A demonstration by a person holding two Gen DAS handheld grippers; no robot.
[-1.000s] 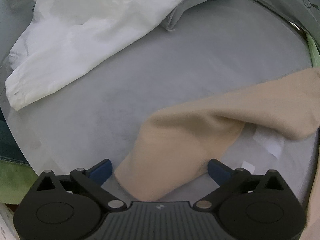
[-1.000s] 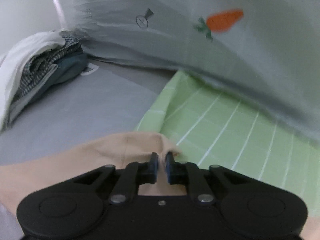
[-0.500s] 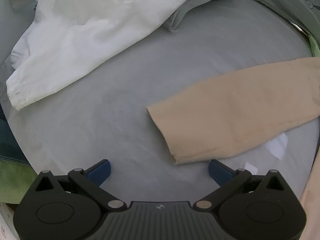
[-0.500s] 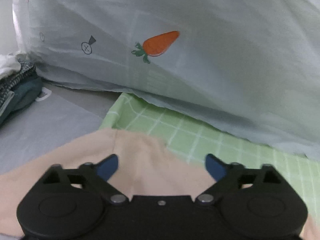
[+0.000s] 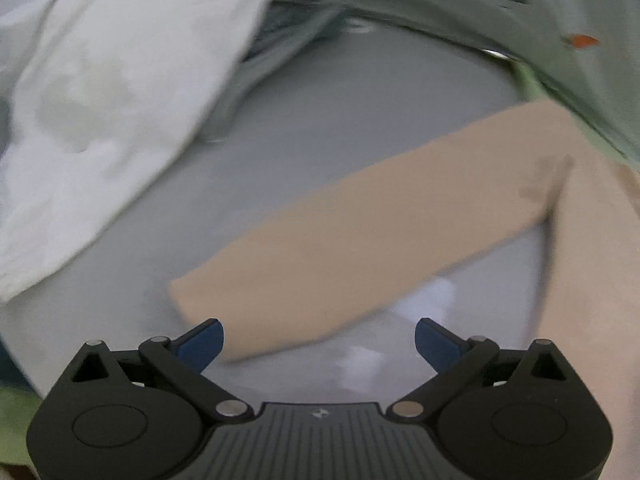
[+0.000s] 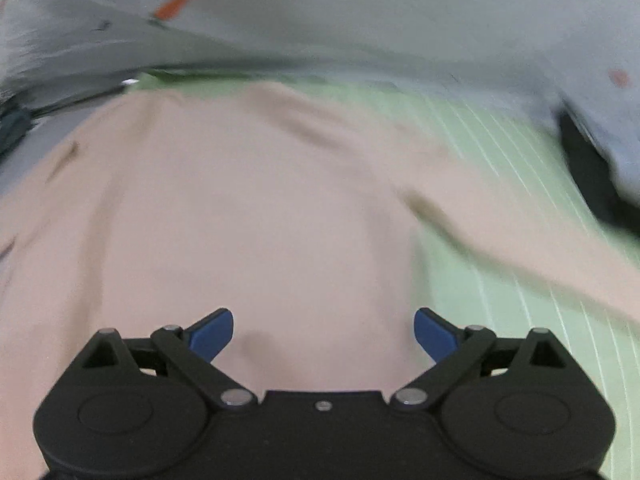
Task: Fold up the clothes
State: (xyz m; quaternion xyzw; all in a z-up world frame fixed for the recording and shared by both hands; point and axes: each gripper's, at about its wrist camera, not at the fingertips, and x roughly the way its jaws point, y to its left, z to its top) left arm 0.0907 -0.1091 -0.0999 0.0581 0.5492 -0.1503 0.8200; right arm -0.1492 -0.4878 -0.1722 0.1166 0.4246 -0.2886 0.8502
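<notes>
Beige top [image 6: 256, 208] lies spread on the bed, one sleeve [image 5: 360, 232] stretched left. Both claws, left claw [image 5: 318, 338] and right claw [image 6: 323, 330], hang spread and empty; I'd pinch the cuff squarely before folding the sleeve inward.

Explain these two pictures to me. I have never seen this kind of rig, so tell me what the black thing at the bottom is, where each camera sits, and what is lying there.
No robot here: a person holds a two-finger gripper in each hand, each with a camera looking along its fingers. One view shows the left gripper, the other the right gripper; both are open and hold nothing. A beige garment lies spread out, one sleeve stretched over a grey surface, partly over a green striped sheet. A white garment lies beside it. Both pictures are blurred.
</notes>
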